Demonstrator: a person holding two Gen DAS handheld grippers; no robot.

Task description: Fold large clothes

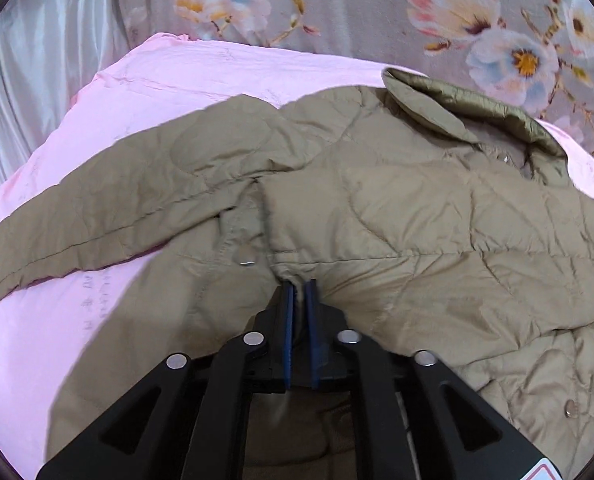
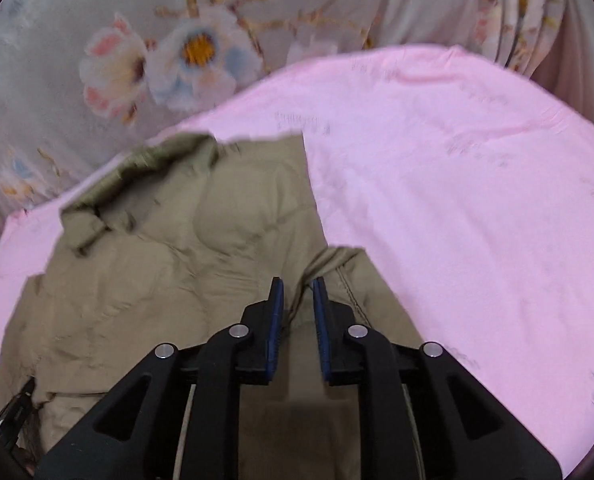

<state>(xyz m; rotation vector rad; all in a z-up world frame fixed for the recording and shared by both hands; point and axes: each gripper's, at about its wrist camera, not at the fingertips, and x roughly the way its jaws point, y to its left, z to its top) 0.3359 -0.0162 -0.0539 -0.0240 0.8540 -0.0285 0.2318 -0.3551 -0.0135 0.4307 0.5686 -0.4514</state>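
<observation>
A pink sheet [image 1: 145,80] covers the bed, and a khaki quilted jacket [image 1: 417,208] lies directly on it.

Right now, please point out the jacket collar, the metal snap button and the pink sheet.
jacket collar [image 1: 429,98], left wrist view, folded edge.
metal snap button [image 1: 247,261], left wrist view, its face.
pink sheet [image 2: 457,200], right wrist view, bare part.
</observation>
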